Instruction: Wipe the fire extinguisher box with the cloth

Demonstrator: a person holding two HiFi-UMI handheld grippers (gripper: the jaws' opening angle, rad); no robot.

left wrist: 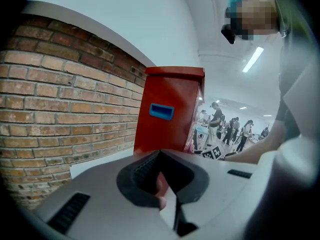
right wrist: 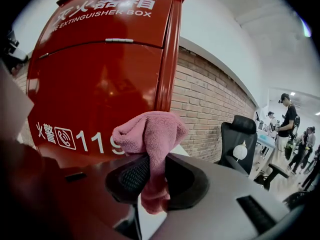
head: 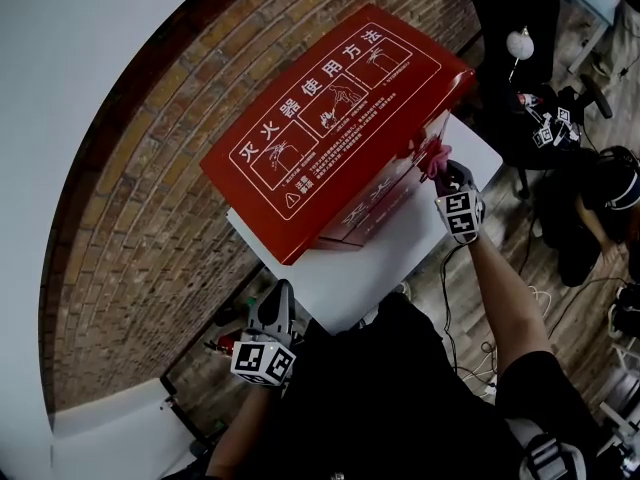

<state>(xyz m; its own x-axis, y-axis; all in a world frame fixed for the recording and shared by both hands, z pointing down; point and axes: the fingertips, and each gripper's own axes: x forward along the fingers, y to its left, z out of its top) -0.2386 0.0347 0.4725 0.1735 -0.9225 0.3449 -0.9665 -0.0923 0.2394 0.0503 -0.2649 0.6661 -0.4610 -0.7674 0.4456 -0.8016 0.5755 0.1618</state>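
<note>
The red fire extinguisher box (head: 330, 118) stands on a white table (head: 380, 268) against a brick wall, its lid printed with white diagrams. My right gripper (head: 445, 173) is shut on a pink cloth (head: 433, 156) held against the box's front near its right corner. In the right gripper view the cloth (right wrist: 150, 131) bunches up out of the gripper (right wrist: 152, 176), close to the red front (right wrist: 100, 84) with white "119" lettering. My left gripper (head: 280, 293) hangs low beside the table's near-left edge, apart from the box (left wrist: 170, 109). Its jaws look closed with nothing in them (left wrist: 162, 179).
A brick wall (head: 150, 218) runs behind and left of the box. A black office chair (head: 520, 38) stands right of the table, with cables and gear on the floor around it. Several people (left wrist: 220, 124) stand in the background. The box's side has a blue recessed handle (left wrist: 161, 111).
</note>
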